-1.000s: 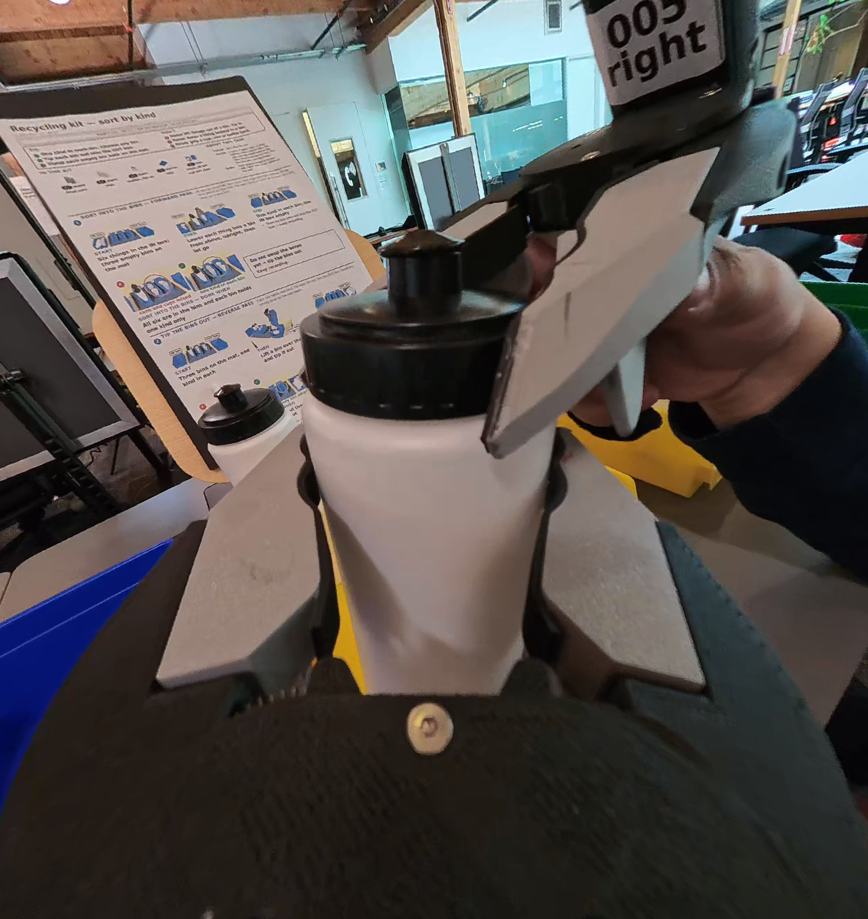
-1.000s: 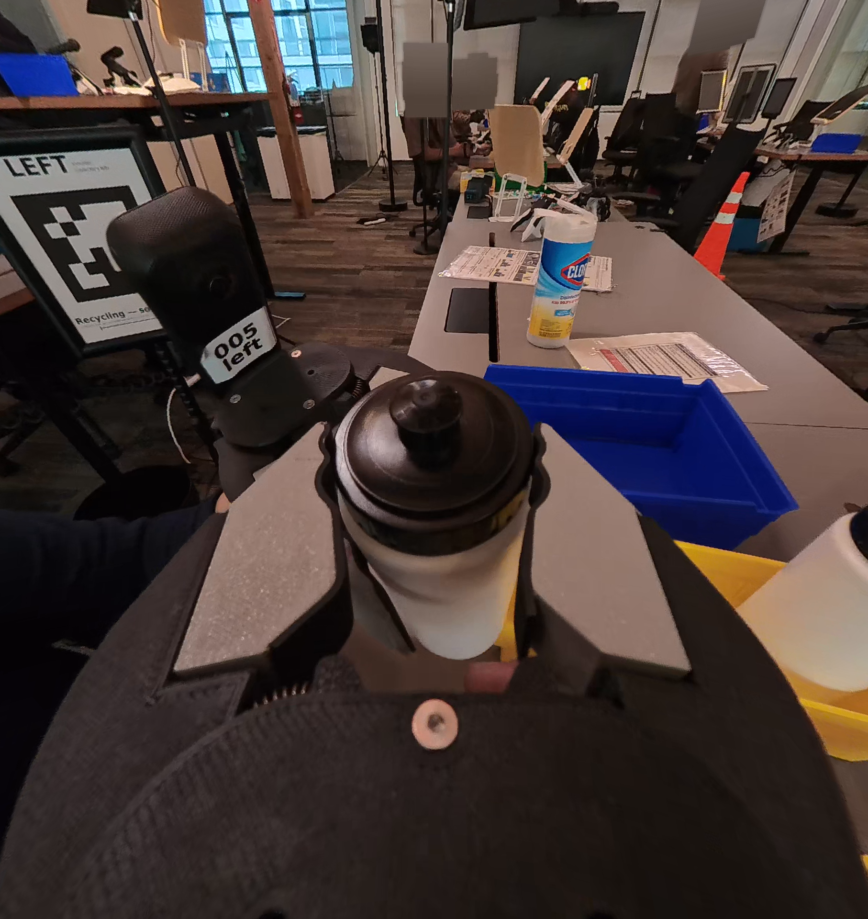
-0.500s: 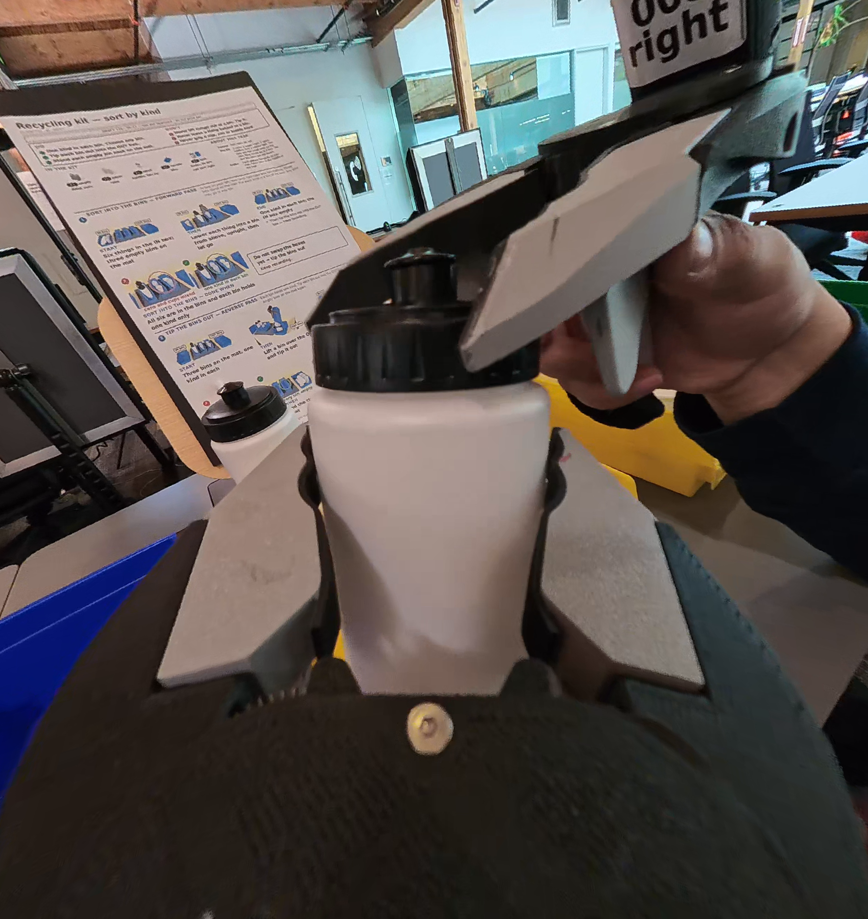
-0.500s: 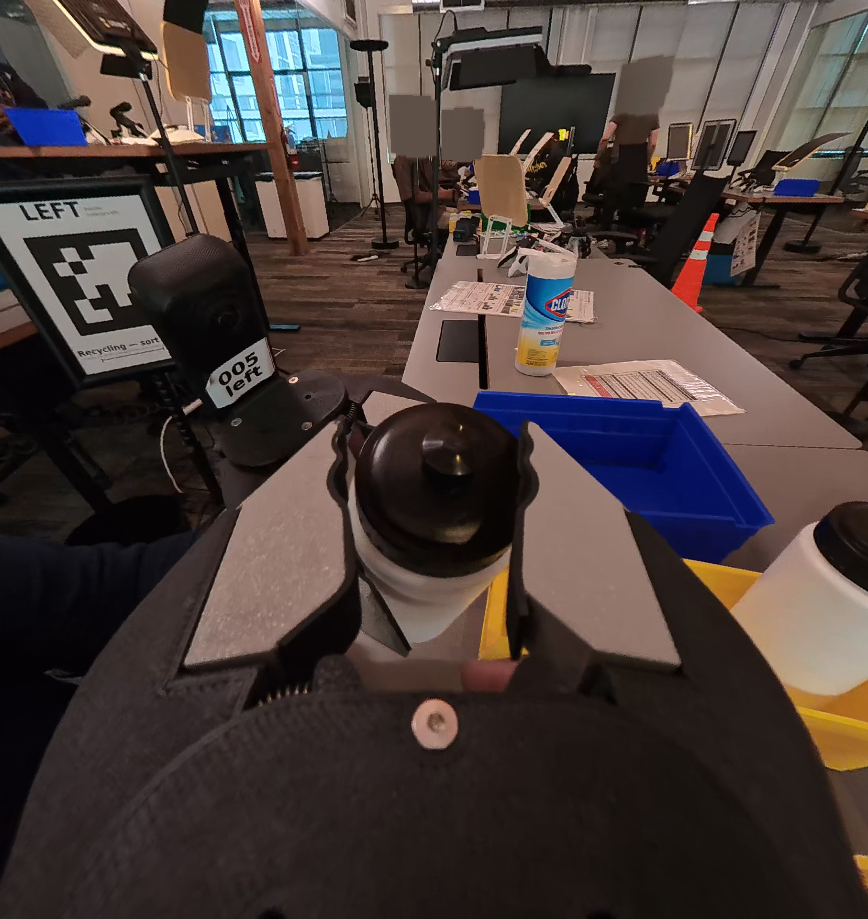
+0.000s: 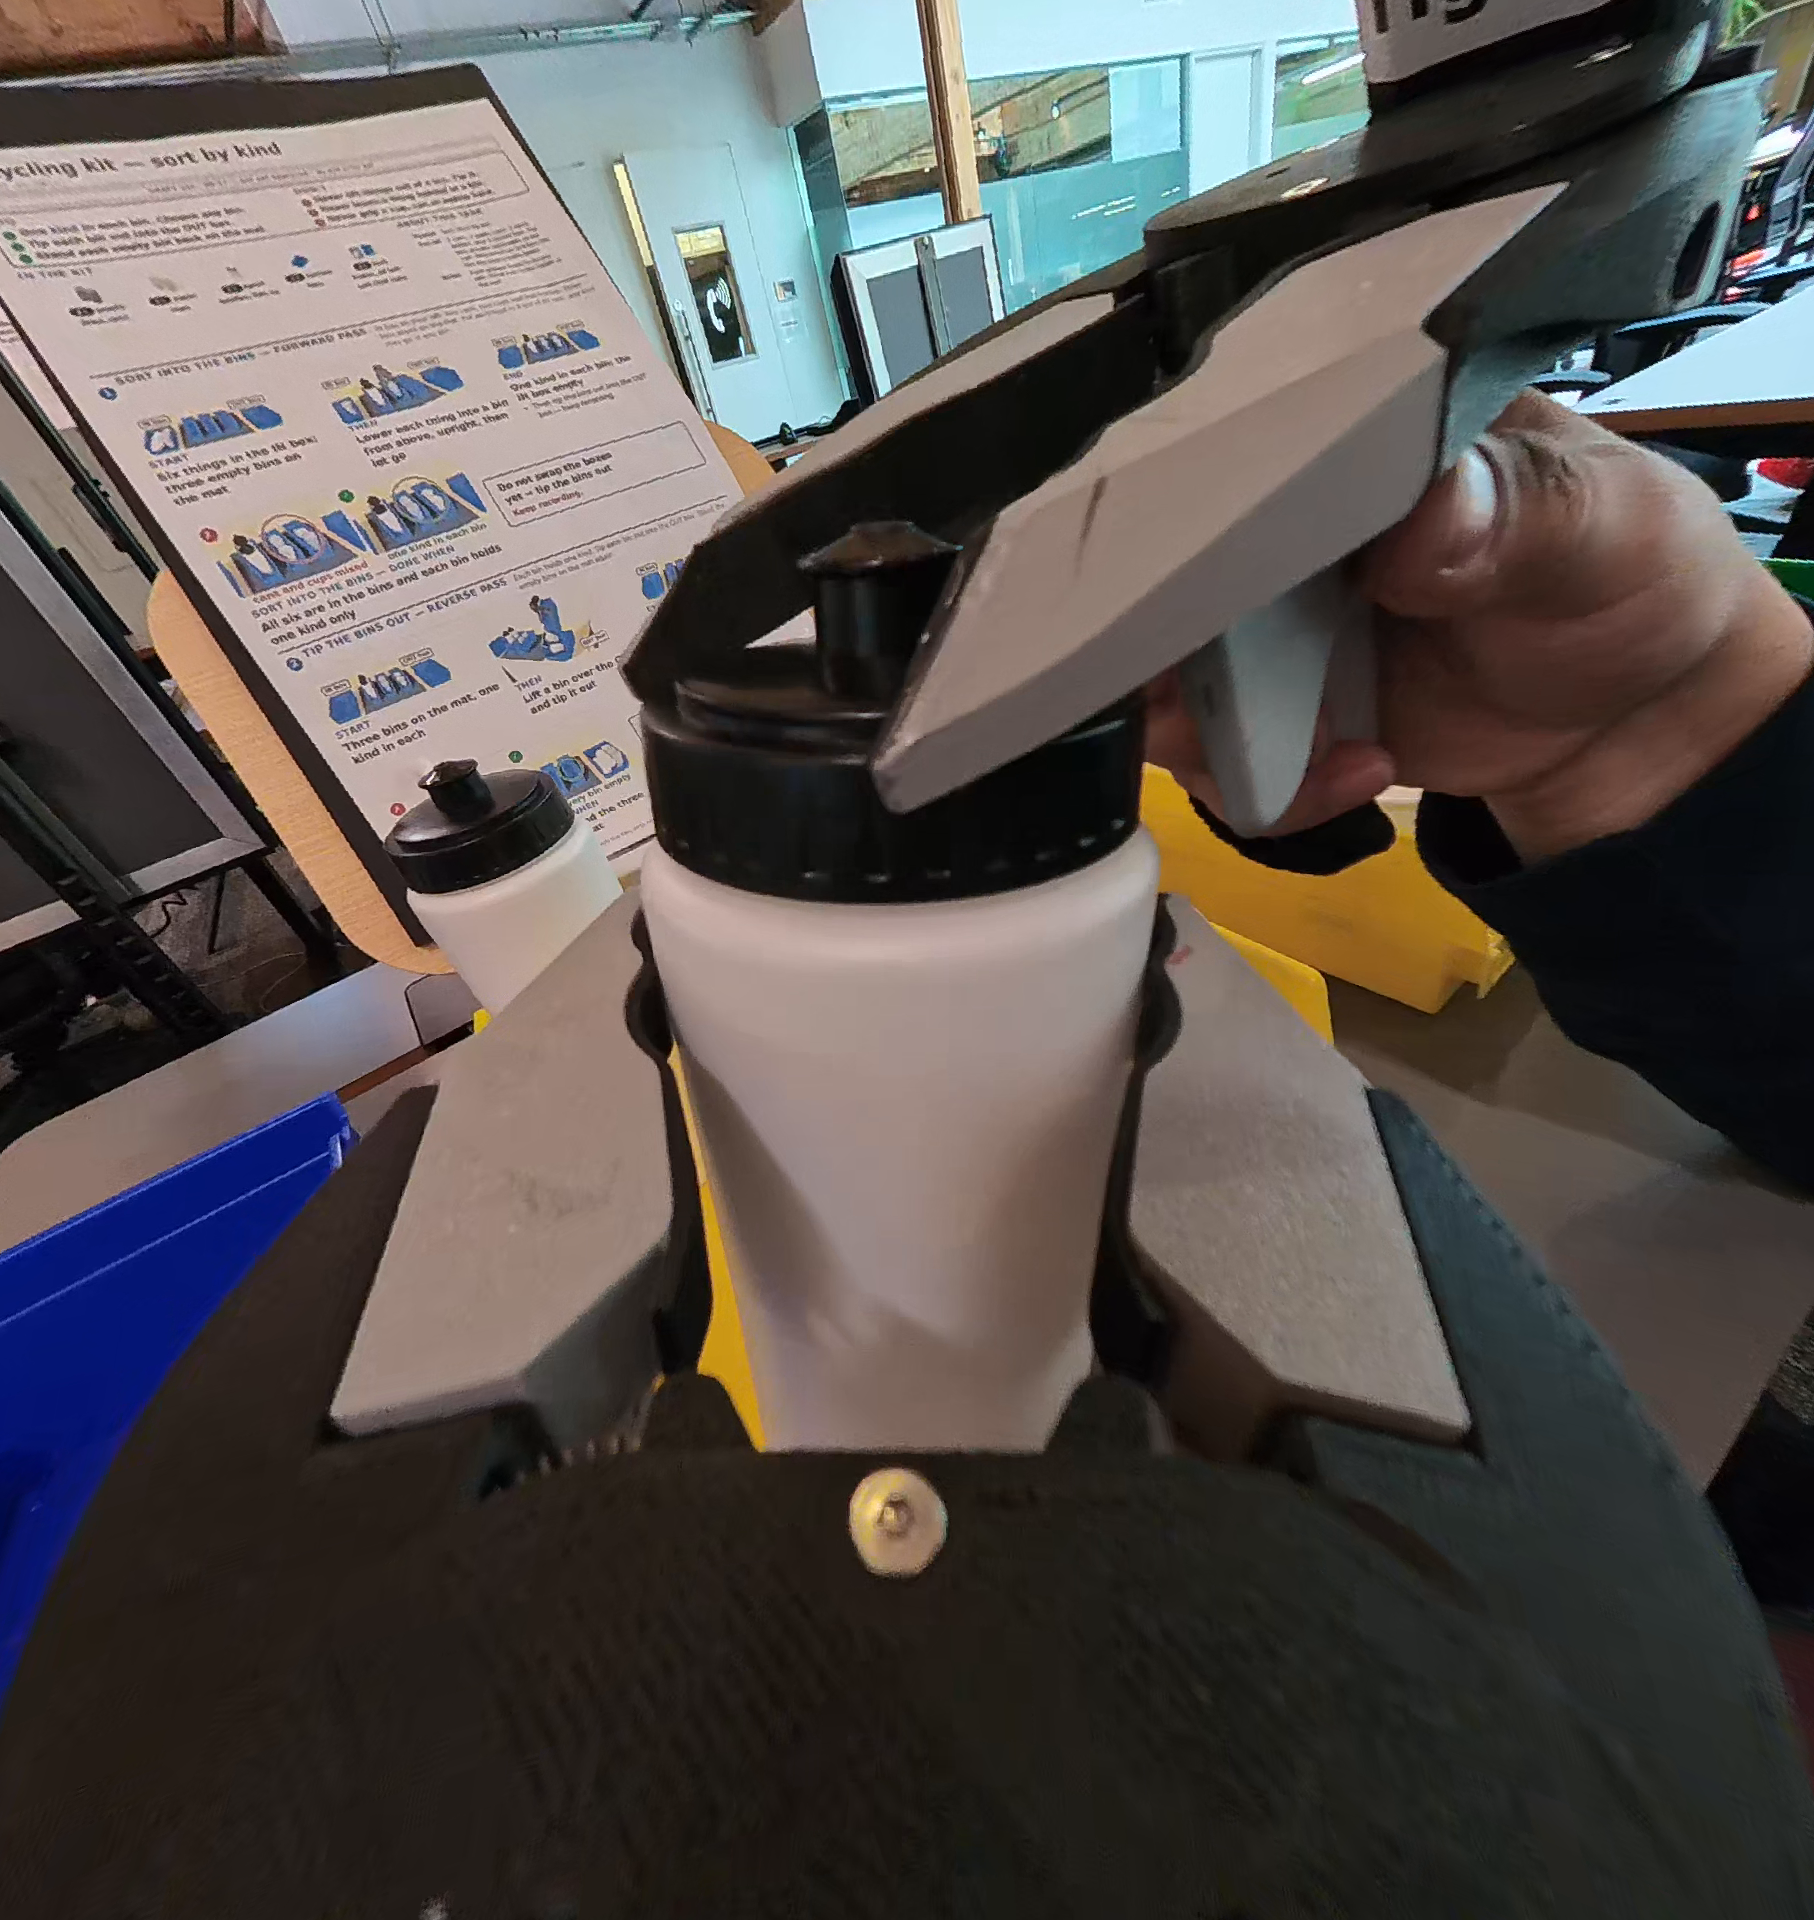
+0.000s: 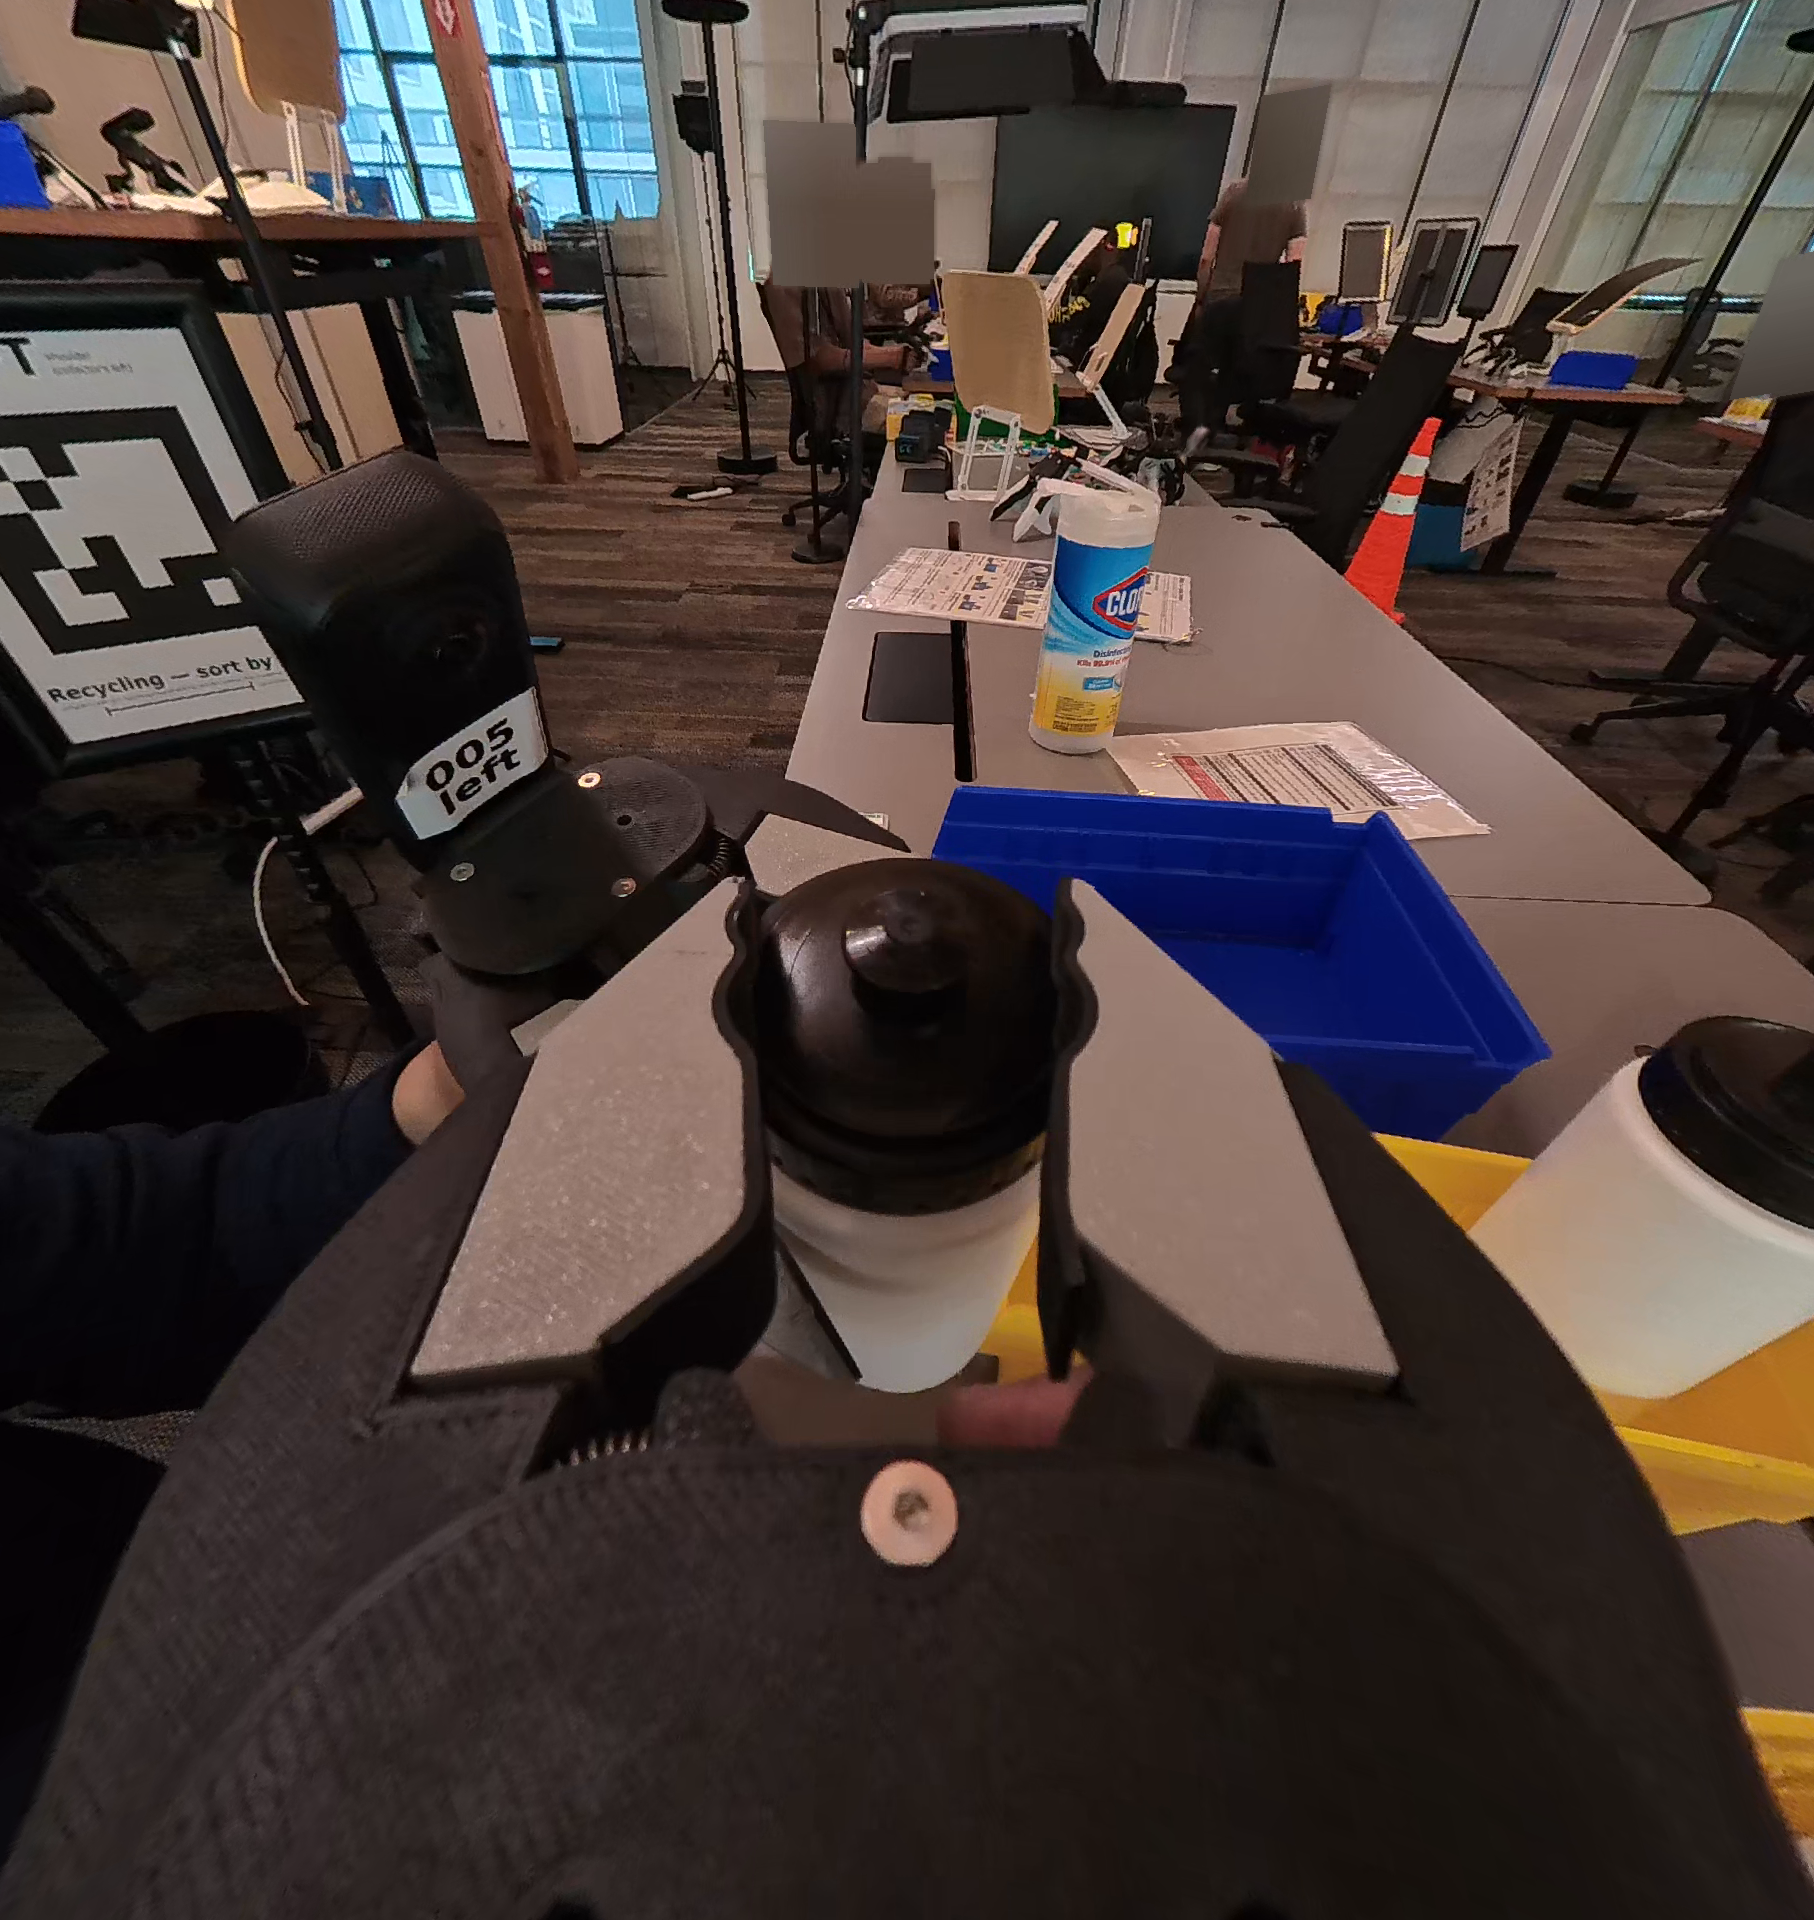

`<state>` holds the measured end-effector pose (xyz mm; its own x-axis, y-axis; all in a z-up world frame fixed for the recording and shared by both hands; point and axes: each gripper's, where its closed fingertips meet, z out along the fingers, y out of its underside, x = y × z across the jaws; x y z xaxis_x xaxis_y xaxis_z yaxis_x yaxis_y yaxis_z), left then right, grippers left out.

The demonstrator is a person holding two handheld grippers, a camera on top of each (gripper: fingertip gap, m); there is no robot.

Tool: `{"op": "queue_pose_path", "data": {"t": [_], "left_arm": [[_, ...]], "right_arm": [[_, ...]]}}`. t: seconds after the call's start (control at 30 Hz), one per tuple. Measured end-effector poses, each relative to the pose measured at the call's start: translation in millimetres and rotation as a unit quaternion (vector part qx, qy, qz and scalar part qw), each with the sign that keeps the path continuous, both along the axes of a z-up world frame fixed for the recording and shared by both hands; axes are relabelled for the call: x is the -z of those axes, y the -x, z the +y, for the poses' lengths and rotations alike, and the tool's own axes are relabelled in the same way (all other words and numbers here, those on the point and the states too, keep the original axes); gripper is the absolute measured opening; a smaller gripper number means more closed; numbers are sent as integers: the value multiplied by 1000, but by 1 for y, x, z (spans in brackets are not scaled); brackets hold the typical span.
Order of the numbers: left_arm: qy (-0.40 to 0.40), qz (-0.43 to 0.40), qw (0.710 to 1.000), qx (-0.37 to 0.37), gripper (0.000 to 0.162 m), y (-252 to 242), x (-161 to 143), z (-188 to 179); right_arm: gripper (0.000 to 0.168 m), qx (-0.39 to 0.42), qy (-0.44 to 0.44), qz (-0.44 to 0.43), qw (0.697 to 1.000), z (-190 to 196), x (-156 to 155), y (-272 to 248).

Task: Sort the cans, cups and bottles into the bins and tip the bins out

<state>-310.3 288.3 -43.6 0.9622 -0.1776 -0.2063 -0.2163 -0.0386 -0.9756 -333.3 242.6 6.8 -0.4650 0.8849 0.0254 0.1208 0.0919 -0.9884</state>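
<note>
The white bottle (image 5: 903, 1122) stands upright, long axis vertical, its black ribbed cap and pull spout on top, and it sits right between both tools at once. The left gripper (image 5: 898, 1195) is clamped on its soft body from the side, and the plastic dents in under the pads. The right gripper (image 6: 903, 1091) comes at it from above, its fingers closed around the cap, so the bottle hangs straight ahead of each gripper, neither nearer than the other. It is held over the yellow bin (image 6: 1755, 1423), where a second white bottle (image 6: 1692, 1205) with a black cap already leans. The blue bin (image 6: 1298, 935) lies just beyond on the grey table (image 6: 1568, 831). My guess is a handover.
</note>
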Motion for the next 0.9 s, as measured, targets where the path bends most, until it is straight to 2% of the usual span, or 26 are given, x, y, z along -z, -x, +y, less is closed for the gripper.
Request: {"op": "queue_pose_path", "data": {"t": [0.23, 0.37, 0.53, 0.77, 0.9], "left_arm": [[-3, -6, 1000, 8, 90, -2, -3, -3], [8, 9, 1000, 1, 90, 0, 2, -1], [-5, 32, 999, -17, 89, 9, -3, -3], [-42, -39, 998, -29, 89, 46, -21, -14], [-34, -94, 995, -9, 89, 62, -29, 5]], "right_arm": [[55, -4, -15, -6, 1000, -5, 5, 0], [47, -4, -22, -5, 1000, -5, 6, 1], [61, -18, -3, -1, 1000, -7, 0, -3], [62, -5, 13, 9, 1000, 8, -8, -7], [62, -1, 24, 13, 1000, 15, -12, -9]]}}
